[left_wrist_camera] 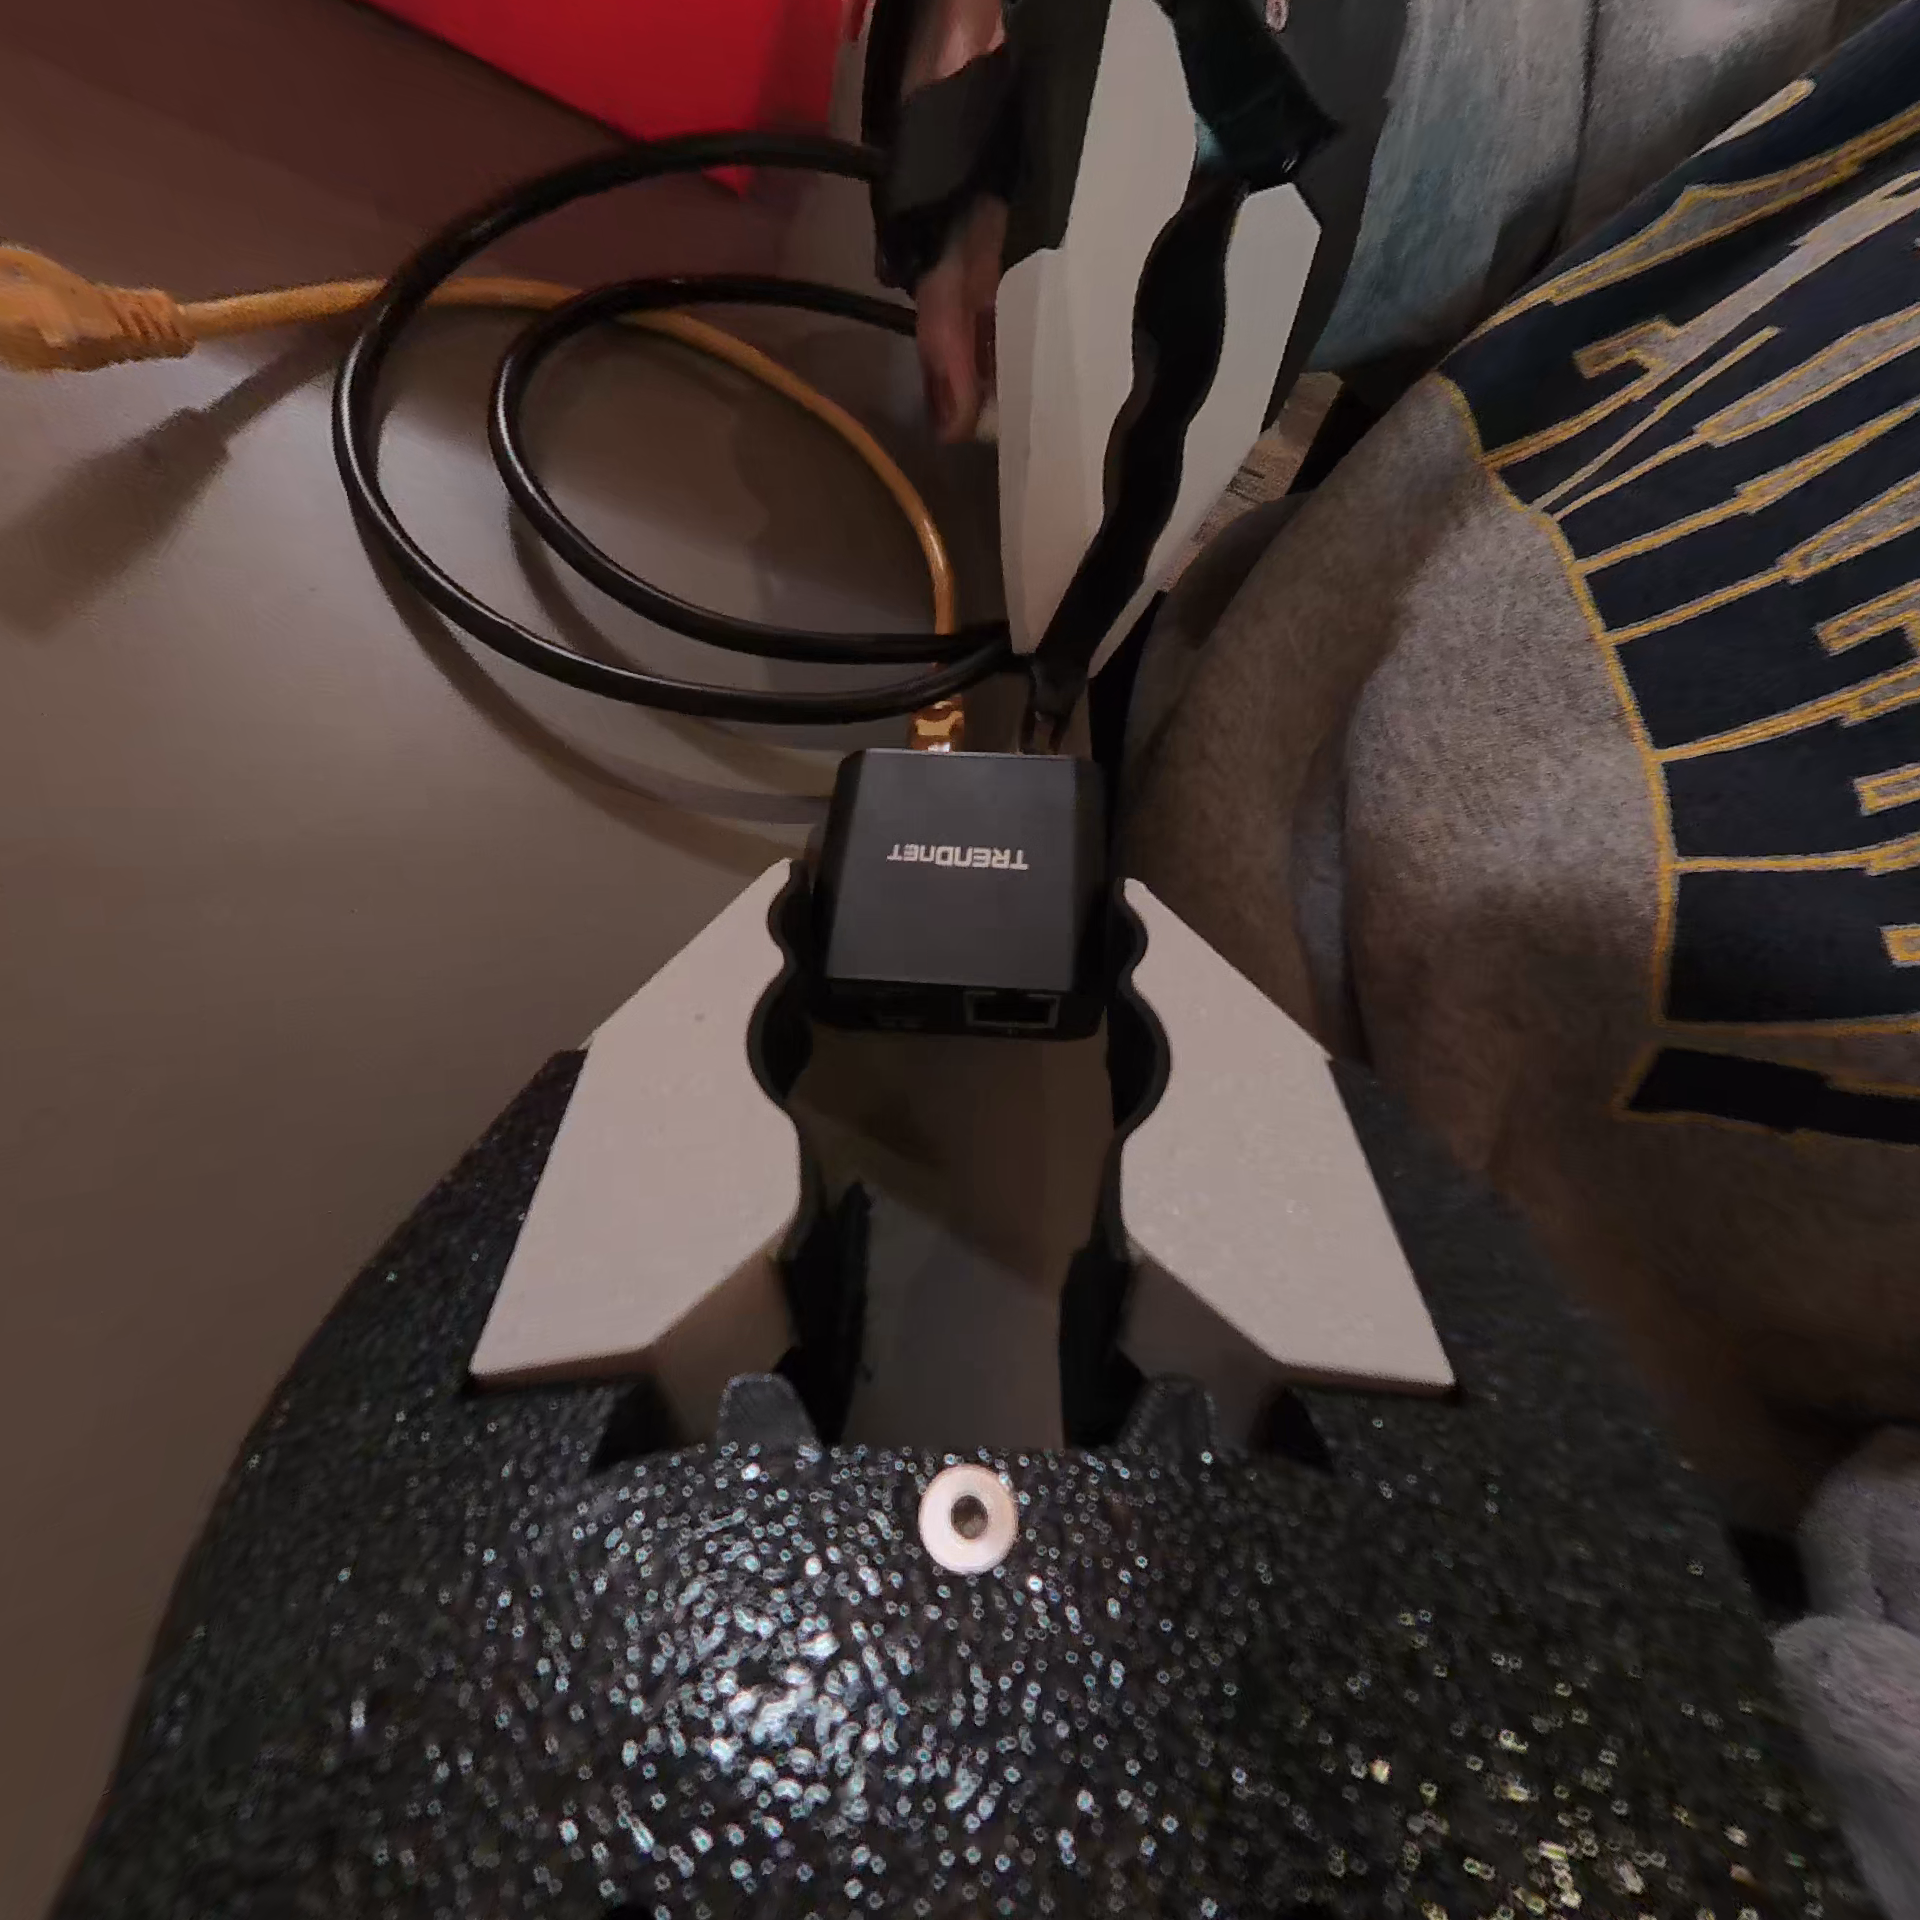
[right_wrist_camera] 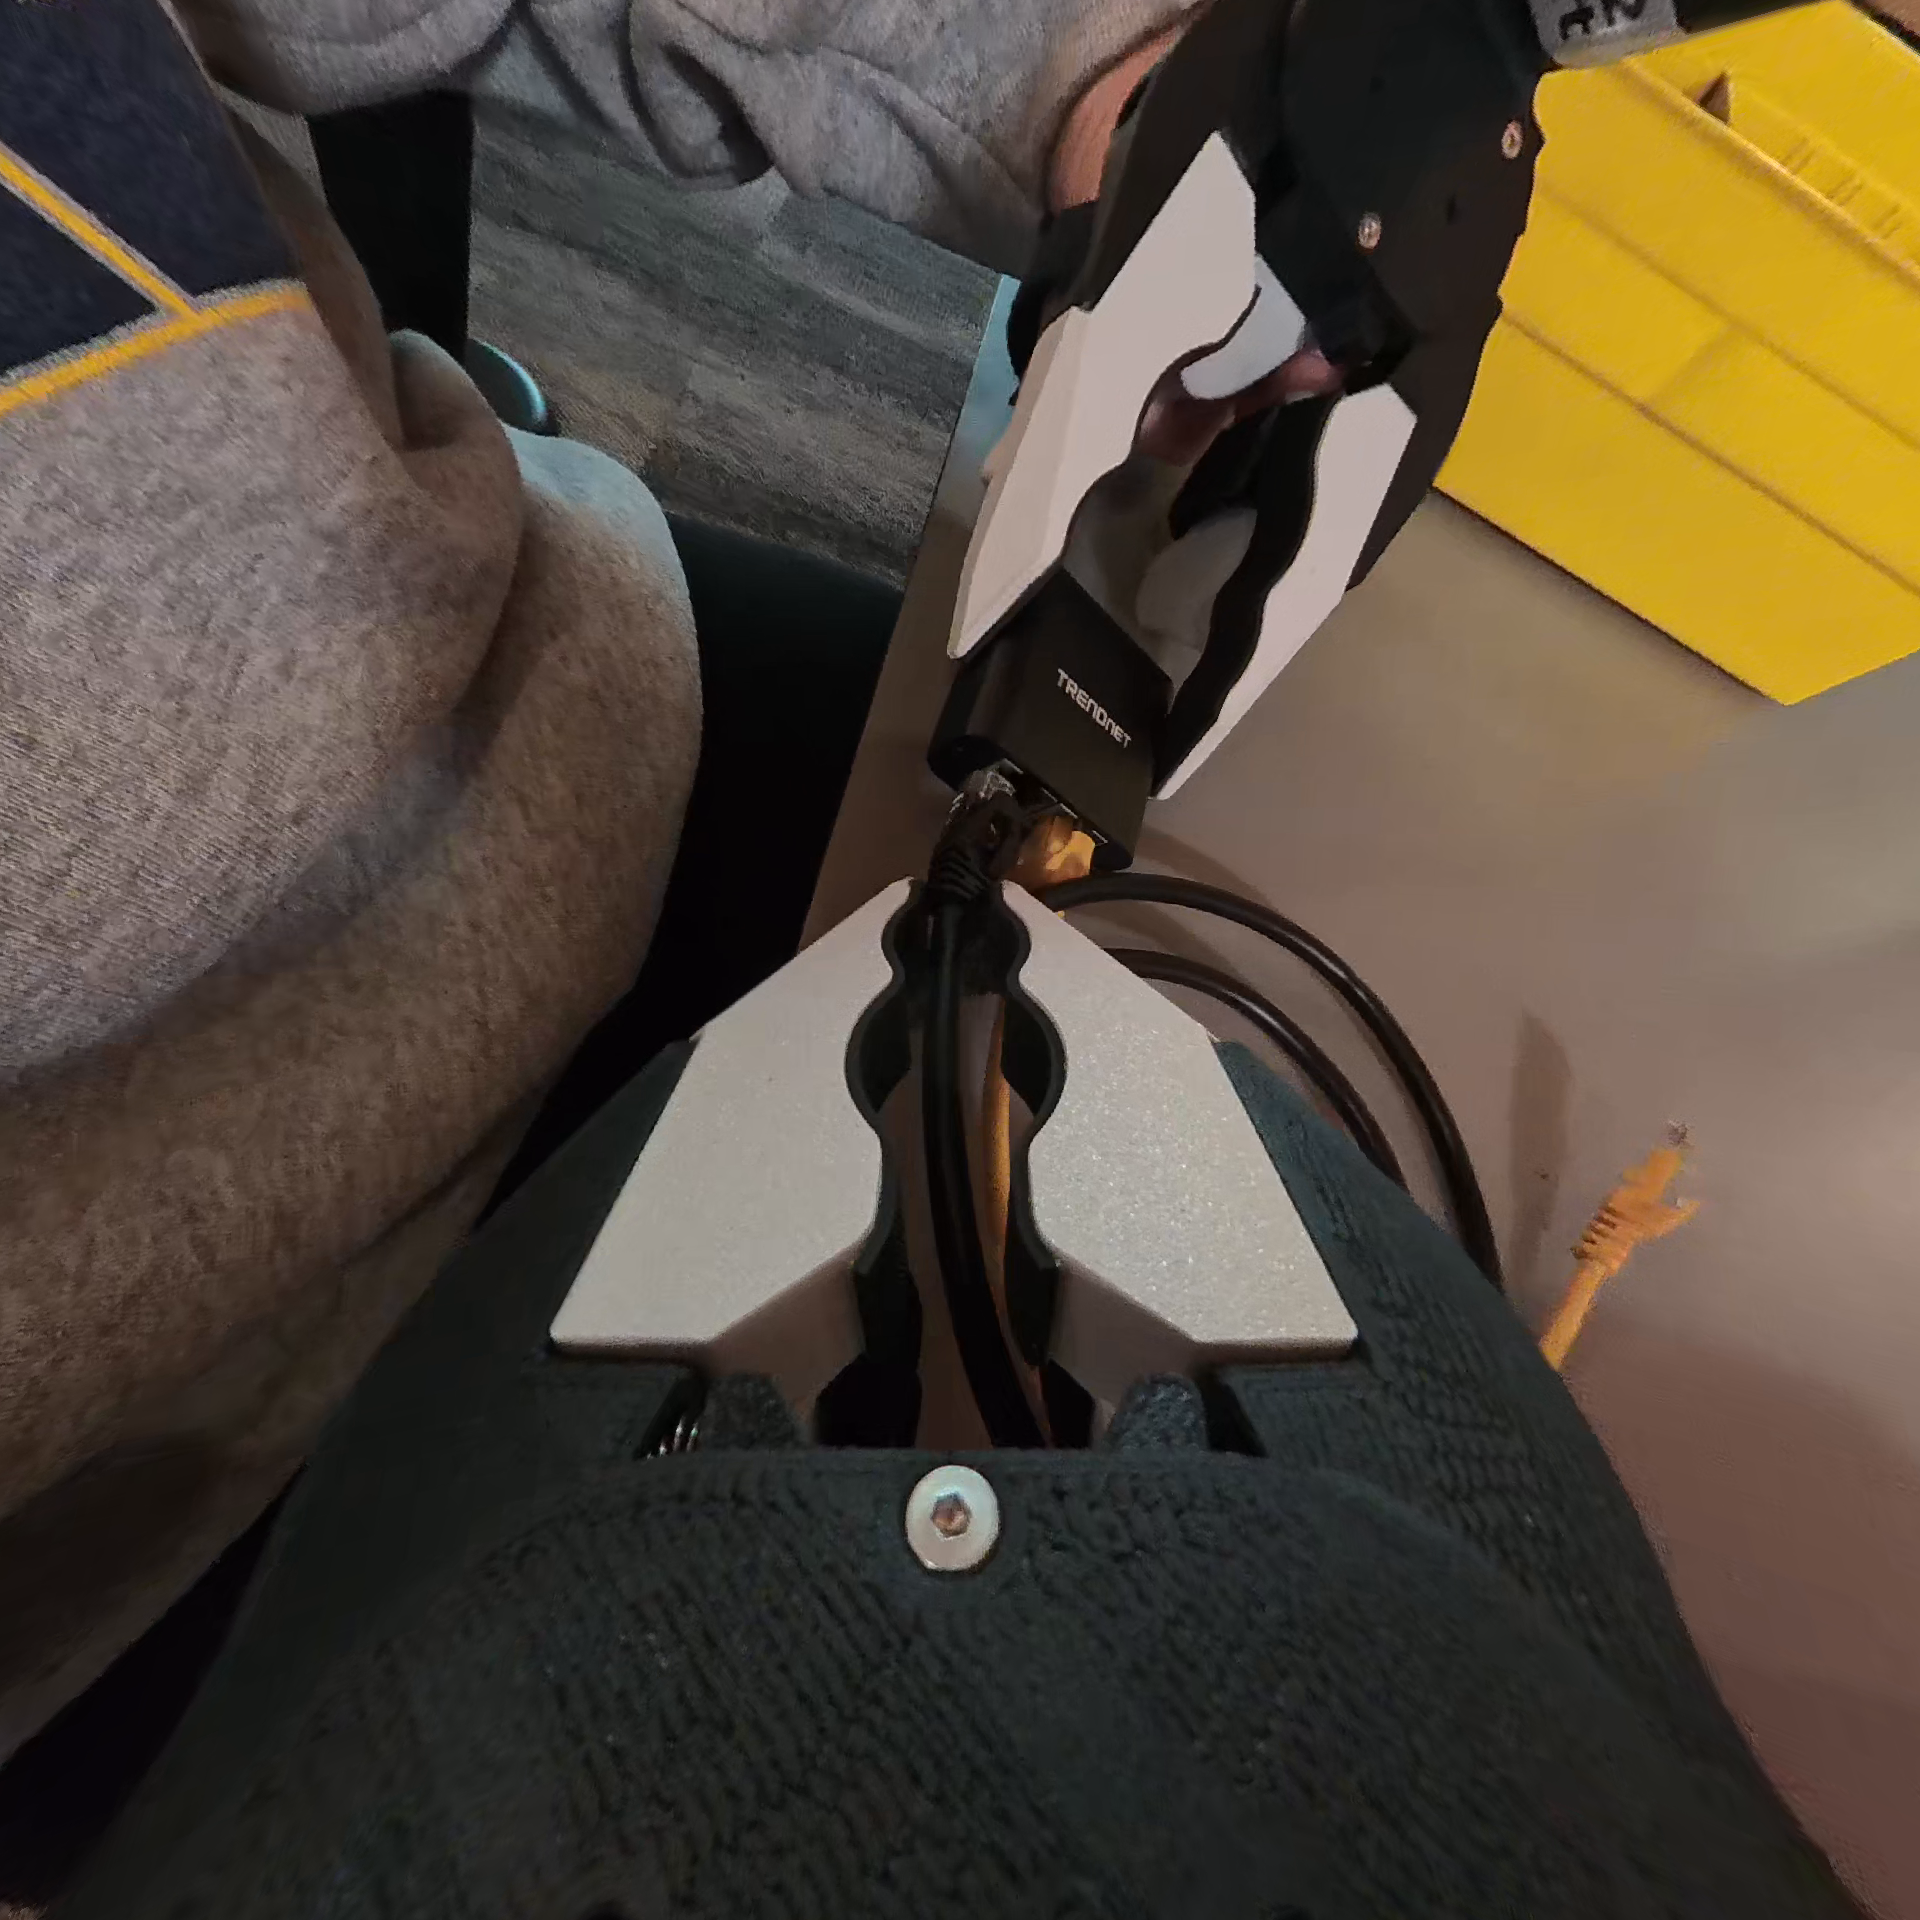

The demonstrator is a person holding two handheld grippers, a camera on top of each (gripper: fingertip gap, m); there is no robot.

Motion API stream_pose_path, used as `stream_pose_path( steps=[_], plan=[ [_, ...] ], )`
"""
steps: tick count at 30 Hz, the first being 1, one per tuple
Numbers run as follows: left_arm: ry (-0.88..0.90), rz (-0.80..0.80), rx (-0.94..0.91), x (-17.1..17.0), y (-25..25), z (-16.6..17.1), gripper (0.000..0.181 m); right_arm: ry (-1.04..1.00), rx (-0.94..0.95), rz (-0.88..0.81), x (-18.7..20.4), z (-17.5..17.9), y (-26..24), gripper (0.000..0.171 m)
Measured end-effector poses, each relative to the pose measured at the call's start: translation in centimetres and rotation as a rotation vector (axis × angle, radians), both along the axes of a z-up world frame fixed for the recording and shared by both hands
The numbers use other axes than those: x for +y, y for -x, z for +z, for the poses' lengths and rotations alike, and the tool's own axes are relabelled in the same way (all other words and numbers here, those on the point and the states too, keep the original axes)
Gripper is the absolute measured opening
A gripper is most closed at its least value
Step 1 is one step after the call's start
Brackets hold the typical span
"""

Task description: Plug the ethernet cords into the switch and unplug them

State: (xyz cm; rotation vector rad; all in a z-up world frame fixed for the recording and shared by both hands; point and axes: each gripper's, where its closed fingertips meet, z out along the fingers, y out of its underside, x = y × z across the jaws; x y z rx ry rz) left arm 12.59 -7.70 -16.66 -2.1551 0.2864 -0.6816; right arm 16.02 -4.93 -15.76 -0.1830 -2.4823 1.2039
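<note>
Nearest in the right wrist view, the right gripper (right_wrist_camera: 956, 914) has its white jaws clenched on the black ethernet cord (right_wrist_camera: 951, 1091) just behind its plug, with the cord running back between the jaws and a yellow ethernet cord (right_wrist_camera: 1000, 1117) lying under it. Just beyond the tips, that black plug sits at a port on the near face of the small black box-shaped plastic switch (right_wrist_camera: 1049, 717); whether it is fully seated I cannot tell, and the yellow plug appears to be in the port beside it. The left gripper (left_wrist_camera: 961, 914) holds the switch from the opposite end, its jaws pressed against the switch's two sides, close to the edge of the smooth grey table (left_wrist_camera: 260, 935). Farther out the black cord loops over the table, the yellow cord's free plug (left_wrist_camera: 78, 312) lies loose, and a yellow plastic bin (right_wrist_camera: 1704, 343) stands behind. This looks like the black cord's plugging or unplugging step; the next move likely calls for a straight push or pull along the port's axis while the left holds the switch steady.
</note>
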Motion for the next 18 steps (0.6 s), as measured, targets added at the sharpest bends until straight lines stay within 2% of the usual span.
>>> stream_pose_path(
  steps=[6, 18],
  plan=[
    [-0.013, 0.029, -0.073, 0.0, 0.4, 0.4, 0.054, 0.101, 0.018, -0.036, 0.0, 0.7, 0.5, 0.009],
    [0.005, 0.048, -0.194, -0.1, 1.0, 0.8, 0.054, 0.157, 0.018, -0.059, 0.1, 1.1, 1.2, 0.009]
  ],
)
